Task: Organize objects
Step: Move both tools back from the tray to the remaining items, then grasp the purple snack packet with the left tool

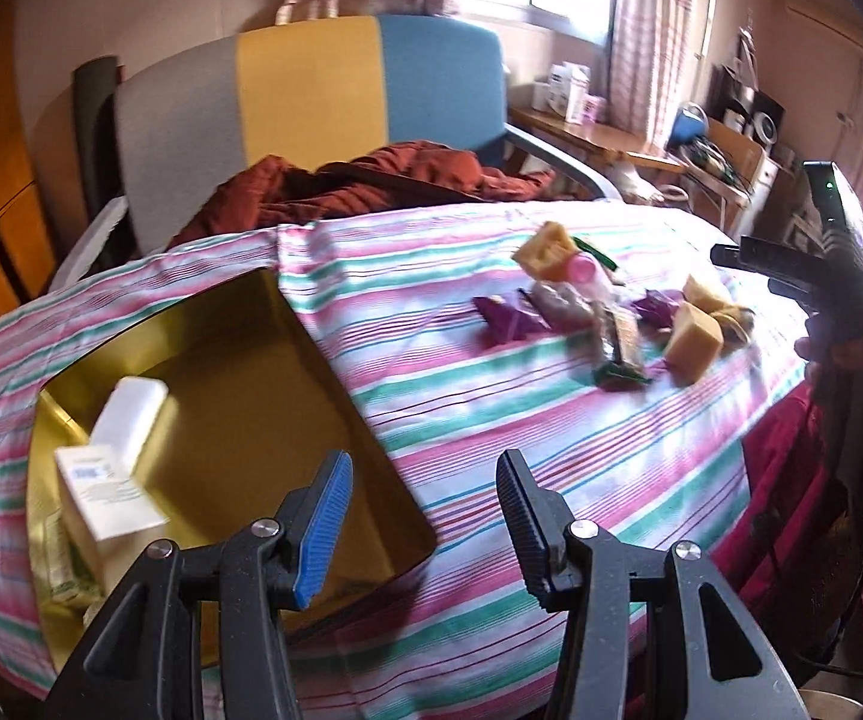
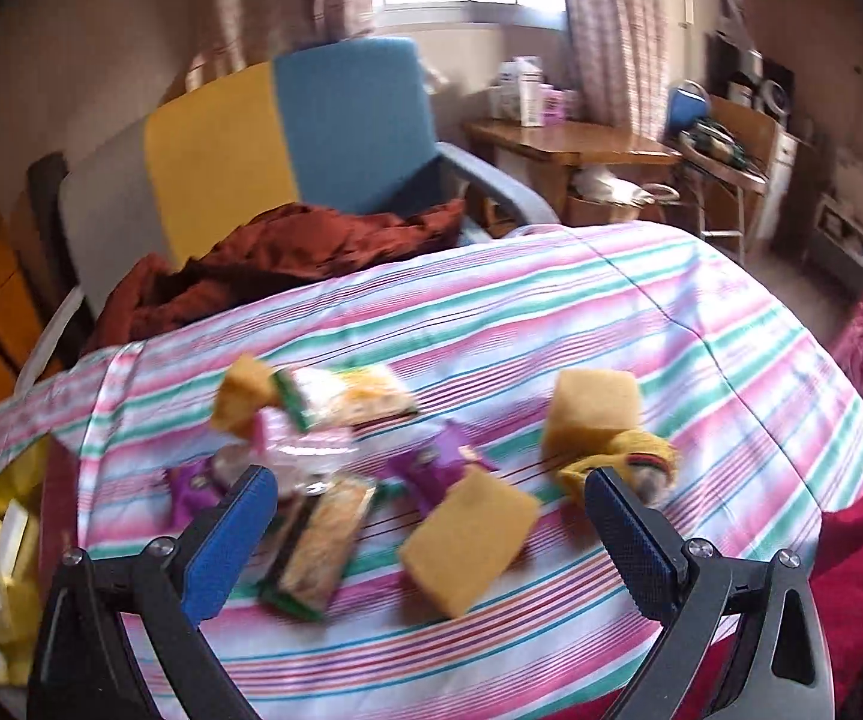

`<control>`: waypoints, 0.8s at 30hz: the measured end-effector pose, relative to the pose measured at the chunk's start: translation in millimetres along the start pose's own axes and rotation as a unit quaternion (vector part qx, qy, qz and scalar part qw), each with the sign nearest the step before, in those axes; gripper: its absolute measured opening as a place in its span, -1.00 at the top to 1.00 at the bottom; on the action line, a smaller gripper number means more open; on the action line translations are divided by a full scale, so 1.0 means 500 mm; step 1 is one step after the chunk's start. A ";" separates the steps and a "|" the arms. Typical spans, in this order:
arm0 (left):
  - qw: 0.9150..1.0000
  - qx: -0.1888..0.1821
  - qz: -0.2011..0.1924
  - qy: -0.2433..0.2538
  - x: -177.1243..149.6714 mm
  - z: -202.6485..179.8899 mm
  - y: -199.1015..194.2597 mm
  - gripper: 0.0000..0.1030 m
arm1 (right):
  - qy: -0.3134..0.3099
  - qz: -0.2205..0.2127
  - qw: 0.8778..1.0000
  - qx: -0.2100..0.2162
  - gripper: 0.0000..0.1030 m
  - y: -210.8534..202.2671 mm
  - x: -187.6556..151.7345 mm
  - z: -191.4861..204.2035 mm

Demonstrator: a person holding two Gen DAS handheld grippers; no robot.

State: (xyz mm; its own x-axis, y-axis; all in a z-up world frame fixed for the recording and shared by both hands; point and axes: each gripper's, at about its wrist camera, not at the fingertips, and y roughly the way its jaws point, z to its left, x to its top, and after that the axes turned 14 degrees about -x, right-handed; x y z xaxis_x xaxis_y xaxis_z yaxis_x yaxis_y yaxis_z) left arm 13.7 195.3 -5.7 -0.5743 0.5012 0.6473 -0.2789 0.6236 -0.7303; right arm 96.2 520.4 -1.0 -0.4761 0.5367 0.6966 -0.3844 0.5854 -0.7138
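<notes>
Blue-padded left gripper [image 1: 425, 516] jaws wide and empty above gold tin [image 1: 239, 372], right gripper [image 2: 431, 534] jaws wide, empty over sponges [image 2: 467, 540].

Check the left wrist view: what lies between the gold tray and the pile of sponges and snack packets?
In the left wrist view, only bare striped cloth lies between the gold tray and the pile. Nothing else sits on that stretch.

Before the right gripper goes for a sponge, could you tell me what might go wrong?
1. The nearest yellow sponge lies close beside a snack packet; the wide-open right gripper may catch both.
2. The striped cloth looks loose, so it could bunch up.
3. The gold tin already holds white boxes, leaving less room there.
</notes>
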 end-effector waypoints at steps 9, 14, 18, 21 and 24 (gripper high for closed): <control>0.999 -0.009 0.040 0.032 0.064 -0.045 0.107 0.02 | 0.101 0.049 0.993 0.034 -0.99 0.060 -0.008 -0.072; 0.996 -0.007 0.071 0.056 0.109 -0.056 0.184 -0.06 | 0.113 0.059 0.991 0.051 -0.99 0.066 -0.013 -0.074; 0.990 -0.013 0.095 0.106 0.144 -0.072 0.237 -0.23 | 0.115 0.064 0.989 0.062 -0.99 0.067 -0.014 -0.074; 0.984 -0.013 0.115 0.138 0.174 -0.078 0.286 -0.34 | 0.111 0.066 0.989 0.071 -0.99 0.068 -0.015 -0.070; 0.977 -0.015 0.138 0.160 0.196 -0.074 0.339 -0.36 | 0.107 0.070 0.989 0.079 -0.99 0.070 -0.014 -0.065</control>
State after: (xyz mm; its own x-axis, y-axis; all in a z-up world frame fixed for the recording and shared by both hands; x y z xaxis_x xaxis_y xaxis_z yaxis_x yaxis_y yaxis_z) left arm -61.5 372.5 -58.0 -0.3534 0.8115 0.4654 -0.1211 0.4536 -0.8829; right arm 111.8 556.6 -28.6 -0.3614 0.7316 0.5781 -0.4529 0.4042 -0.7947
